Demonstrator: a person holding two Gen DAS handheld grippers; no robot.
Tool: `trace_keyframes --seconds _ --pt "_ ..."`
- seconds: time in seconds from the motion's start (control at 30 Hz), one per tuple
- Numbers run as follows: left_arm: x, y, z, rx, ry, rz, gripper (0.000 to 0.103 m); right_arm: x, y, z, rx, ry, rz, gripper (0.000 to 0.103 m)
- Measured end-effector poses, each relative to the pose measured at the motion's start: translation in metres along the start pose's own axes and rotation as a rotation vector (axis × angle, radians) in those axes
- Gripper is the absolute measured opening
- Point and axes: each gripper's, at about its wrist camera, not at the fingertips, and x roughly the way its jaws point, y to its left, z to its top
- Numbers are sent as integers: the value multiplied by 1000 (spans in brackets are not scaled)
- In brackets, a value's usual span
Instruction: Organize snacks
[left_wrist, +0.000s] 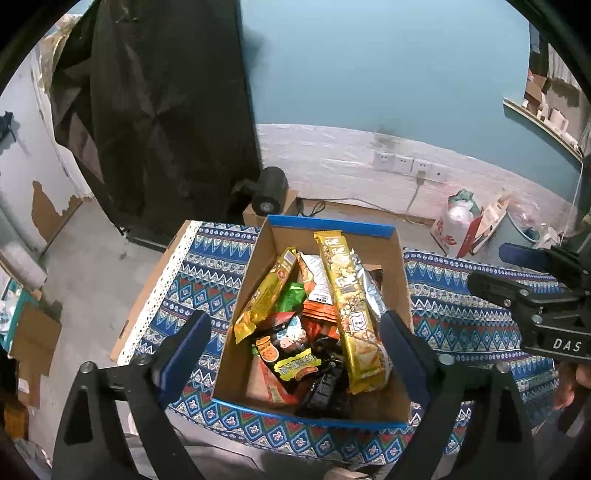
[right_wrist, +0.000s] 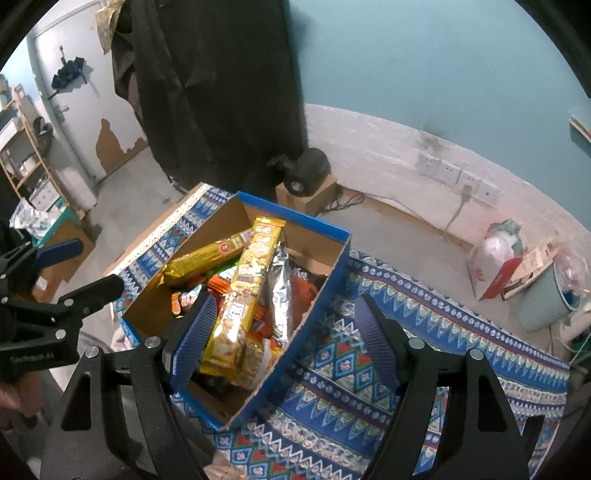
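Observation:
A cardboard box with a blue rim (left_wrist: 334, 223) (right_wrist: 295, 216) sits on a patterned blue cloth (left_wrist: 207, 266) (right_wrist: 424, 332). It holds several snack packs: a long gold pack (left_wrist: 349, 302) (right_wrist: 245, 291), a shorter yellow pack (left_wrist: 267, 293) (right_wrist: 207, 258), a silver foil bag (left_wrist: 371, 291) (right_wrist: 280, 295) and dark and orange packets (left_wrist: 299, 363). My left gripper (left_wrist: 295, 350) is open and empty, its fingers straddling the box. My right gripper (right_wrist: 284, 339) is open and empty over the box's right wall. Each gripper also shows in the other's view: right (left_wrist: 517, 284), left (right_wrist: 74, 269).
A black roll on a small carton (left_wrist: 269, 192) (right_wrist: 306, 173) stands behind the table by a dark hanging cloth (left_wrist: 159, 110). Wall sockets (left_wrist: 402, 164), a red-and-white bag (left_wrist: 458, 225) (right_wrist: 495, 262) and a pale bin (right_wrist: 546, 295) are at right. Shelving (right_wrist: 22, 147) stands at left.

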Motion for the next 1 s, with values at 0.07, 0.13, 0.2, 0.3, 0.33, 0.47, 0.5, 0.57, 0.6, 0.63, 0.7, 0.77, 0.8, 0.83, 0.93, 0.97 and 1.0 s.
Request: trace_keyframes --seconds 0.07,0.13,0.2,0.3,0.33,0.47,0.5,0.57,0.6,0.63,0.7,0.77,0.8,0.83,0.93,0.97,1.0 --pt "-3 -2 0 2 -4 1 95 -5 -2 -3 -1 -6 0 76" --pt "-4 -2 1 5 -4 2 96 -10 -4 -6 0 -15 0 76" --pt "-5 -4 1 7 -5 3 100 -14 -6 -9 -2 -19 -5 77" --pt "-4 -9 1 20 -9 12 101 -19 -11 -13 0 -27 -13 77" --pt "-3 -10 1 26 -6 15 101 -20 -12 -15 0 -28 -15 77" --pt "-3 -15 0 36 4 10 101 -21 -18 -19 12 -28 -21 77" --pt "-3 -16 0 36 3 9 101 -21 -20 -19 16 -28 -21 77" --pt "-3 -17 0 38 0 10 101 -22 -21 -20 18 -28 -23 77" --pt "-3 -17 0 38 0 11 101 -23 -22 -21 20 -30 -24 77" --pt "-3 -18 0 38 -1 12 101 -24 -23 -20 21 -32 -24 77" --pt "-3 -17 0 35 -1 13 101 -25 -25 -20 23 -34 -22 77" --pt "-2 -17 0 32 4 10 101 -26 -25 -20 23 -36 -19 77" --pt "-2 -17 -1 29 7 7 101 -27 -25 -20 21 -38 -16 77" --pt "-2 -17 -1 28 8 6 101 -28 -25 -20 20 -39 -17 77" --pt "-2 -18 -1 26 9 5 101 -29 -25 -21 17 -40 -14 77" --pt "-2 -18 -1 26 10 6 101 -29 -25 -21 16 -39 -15 77" --pt "-2 -18 -1 26 10 5 101 -30 -25 -21 16 -40 -16 77"
